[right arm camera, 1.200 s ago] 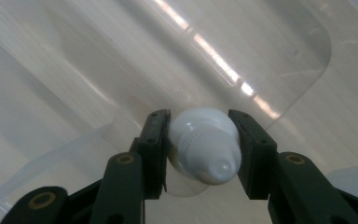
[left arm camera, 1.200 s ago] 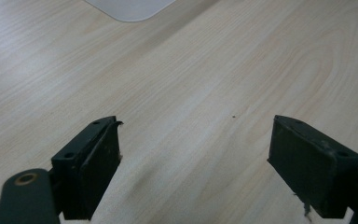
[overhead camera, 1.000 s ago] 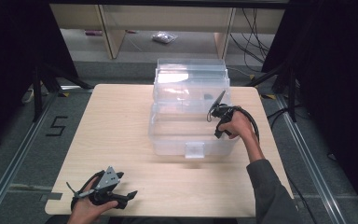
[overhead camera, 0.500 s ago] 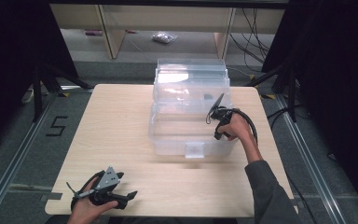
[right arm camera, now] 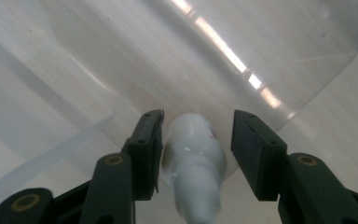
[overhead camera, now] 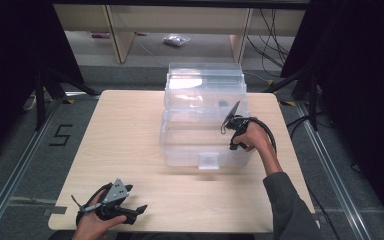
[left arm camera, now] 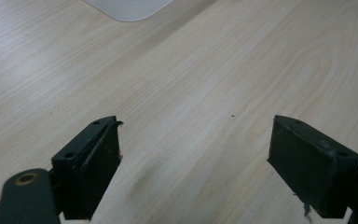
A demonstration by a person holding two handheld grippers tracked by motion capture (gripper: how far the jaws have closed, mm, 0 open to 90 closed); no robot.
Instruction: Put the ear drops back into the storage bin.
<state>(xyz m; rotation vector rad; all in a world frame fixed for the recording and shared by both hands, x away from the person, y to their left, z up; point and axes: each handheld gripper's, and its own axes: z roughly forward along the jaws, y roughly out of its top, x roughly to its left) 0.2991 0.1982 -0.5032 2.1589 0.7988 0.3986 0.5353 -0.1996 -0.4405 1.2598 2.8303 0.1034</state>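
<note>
Clear plastic bin (overhead camera: 204, 125), and the right tongs (overhead camera: 231, 121) are down inside it with a white bottle between their jaws.

High view: the right tongs reach over the bin's right wall, tips angled into it, while the left tongs (overhead camera: 111, 206) rest on the wooden table (overhead camera: 125, 130), well apart from the bin (idle, by the look of it). Left gripper view: the left tongs (left arm camera: 193, 154) stand spread wide over bare wood, nothing between them. Right gripper view: the right tongs (right arm camera: 196, 135) are spread, and the white bottle (right arm camera: 193, 163) lies between the two pads, close to the left one, a gap on the right. I judge this the grasp or release step inside the bin; the next move calls for squeezing squarely or drawing straight back.
</note>
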